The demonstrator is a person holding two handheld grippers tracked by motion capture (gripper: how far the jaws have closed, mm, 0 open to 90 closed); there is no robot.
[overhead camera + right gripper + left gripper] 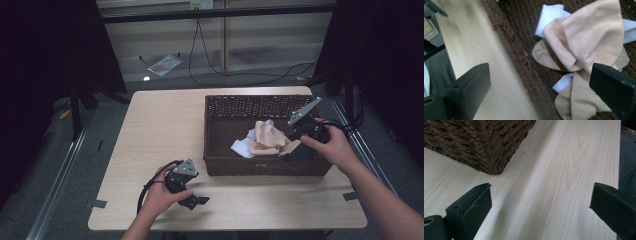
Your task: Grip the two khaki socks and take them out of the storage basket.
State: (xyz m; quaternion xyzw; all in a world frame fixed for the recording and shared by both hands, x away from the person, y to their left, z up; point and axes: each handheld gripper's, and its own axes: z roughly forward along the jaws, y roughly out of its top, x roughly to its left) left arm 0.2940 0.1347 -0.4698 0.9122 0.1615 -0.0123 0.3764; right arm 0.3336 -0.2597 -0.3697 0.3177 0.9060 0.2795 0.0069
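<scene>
- The worktop (165,125) carried a woven basket (250,106) on its right half.
- Inside the basket lay beige socks (584,37) tangled with white ones (549,15).
- The right tool (295,147) hovered at the basket's near rim, jaws wide; lowering squarely over one beige sock would likely avoid snagging others.
- The left tool (192,201) rested wide apart and empty near the worktop's front edge.

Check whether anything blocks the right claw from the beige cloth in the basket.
Nothing visible does. The right claw hangs open over the basket, just inside its near wall, with the beige cloth lying uncovered ahead on top of a white cloth.
</scene>
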